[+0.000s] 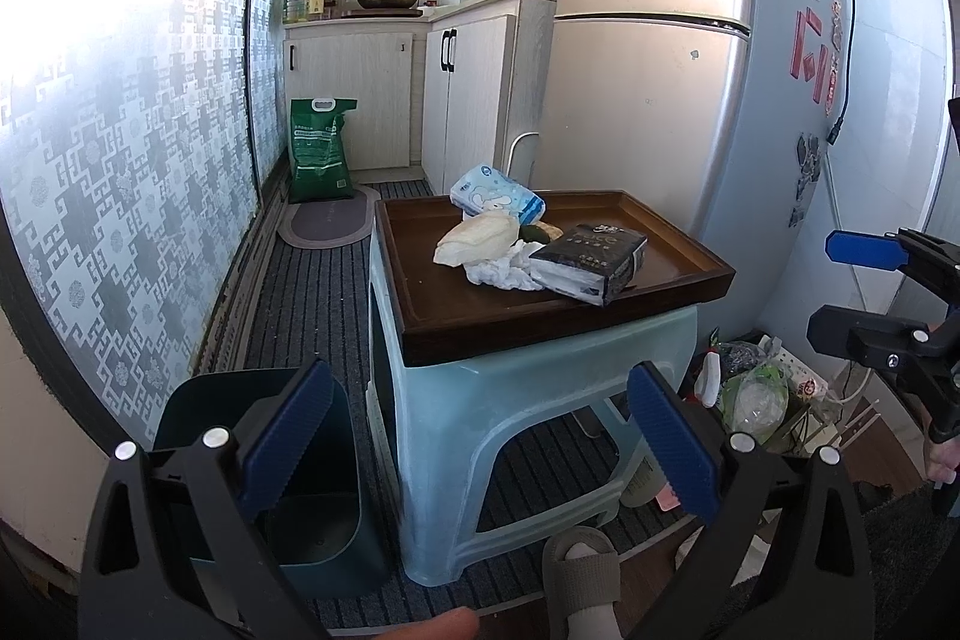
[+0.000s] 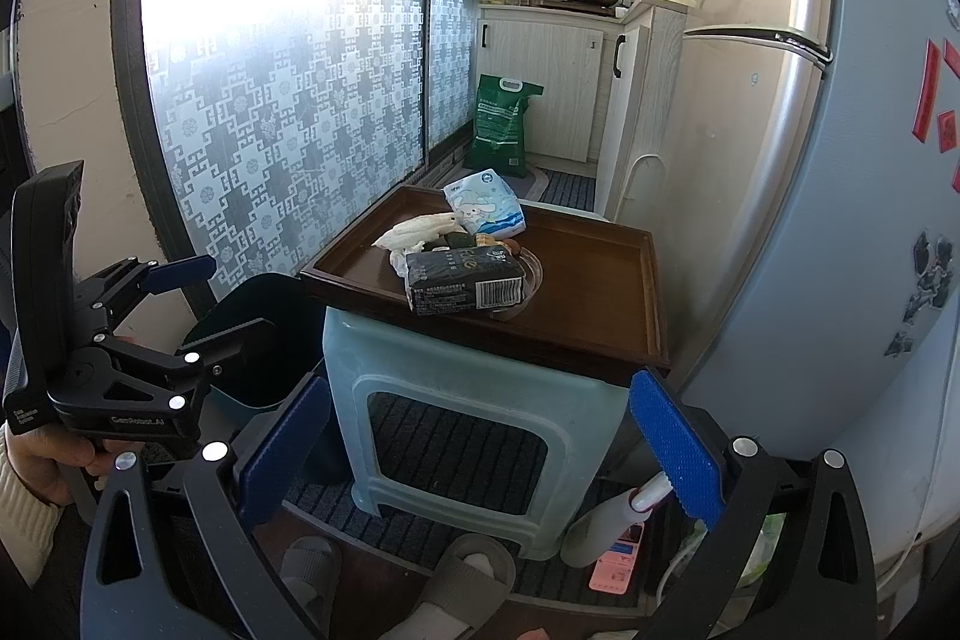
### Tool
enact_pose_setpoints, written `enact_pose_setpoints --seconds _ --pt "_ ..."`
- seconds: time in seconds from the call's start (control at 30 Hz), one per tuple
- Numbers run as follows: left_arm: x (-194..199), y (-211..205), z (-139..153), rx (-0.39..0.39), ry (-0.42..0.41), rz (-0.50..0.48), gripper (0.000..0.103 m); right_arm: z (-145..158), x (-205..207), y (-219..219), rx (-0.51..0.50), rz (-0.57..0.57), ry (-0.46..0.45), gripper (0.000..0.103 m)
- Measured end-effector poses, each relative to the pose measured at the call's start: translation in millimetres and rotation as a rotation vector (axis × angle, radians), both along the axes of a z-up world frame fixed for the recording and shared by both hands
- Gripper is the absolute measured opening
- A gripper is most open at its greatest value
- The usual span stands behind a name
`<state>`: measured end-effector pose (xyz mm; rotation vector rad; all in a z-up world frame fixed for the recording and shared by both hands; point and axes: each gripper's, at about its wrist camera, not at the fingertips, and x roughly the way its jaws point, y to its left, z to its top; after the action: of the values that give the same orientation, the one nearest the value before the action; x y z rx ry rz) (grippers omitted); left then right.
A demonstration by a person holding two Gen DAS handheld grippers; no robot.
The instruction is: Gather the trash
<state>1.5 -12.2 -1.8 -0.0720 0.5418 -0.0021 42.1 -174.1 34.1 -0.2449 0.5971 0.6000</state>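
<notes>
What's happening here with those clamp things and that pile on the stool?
A person holds a two-finger gripper in each hand, collecting trash. Both the left gripper and the right gripper are open and empty, short of the stool. The trash sits untouched on a brown tray: a black packet, a blue-white packet and crumpled tissue. A dark bin stands on the floor beside the stool.
</notes>
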Motion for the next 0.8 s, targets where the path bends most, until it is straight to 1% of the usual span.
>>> enact_pose_setpoints --seconds 0.07,0.13,0.23,0.33,0.43,0.5,0.57,0.63,0.77,0.8 --pt "-3 -4 2 0.009 -0.015 -0.025 0.100 -1 2 -8 0.007 -0.013 -0.002 0.101" --pt "-5 -9 3 0.037 -0.023 -0.023 0.100 3 6 -7 0.061 0.011 0.022 0.101" --pt "-2 -8 1 0.020 -0.004 -0.065 0.099 2 4 -18 0.112 0.016 0.051 0.101" --pt "0 -2 5 0.001 0.007 -0.097 0.099 3 3 -16 0.086 0.016 0.044 0.101" --pt "4 3 14 0.043 -0.001 -0.107 0.099 1 7 -12 0.077 0.027 0.062 0.101" --pt "14 9 19 0.056 0.003 -0.113 0.098 2 10 -9 0.075 0.034 0.064 0.101" --pt "24 16 24 0.050 0.002 -0.125 0.095 4 14 -4 0.079 0.039 0.067 0.100" --pt "38 24 27 0.042 0.020 -0.149 0.080 6 18 1 0.079 0.042 0.067 0.100" --pt "65 35 32 0.022 0.047 -0.197 0.073 8 28 12 0.073 0.043 0.070 0.097" --pt "73 37 33 0.021 0.053 -0.212 0.069 7 31 15 0.070 0.045 0.074 0.097"
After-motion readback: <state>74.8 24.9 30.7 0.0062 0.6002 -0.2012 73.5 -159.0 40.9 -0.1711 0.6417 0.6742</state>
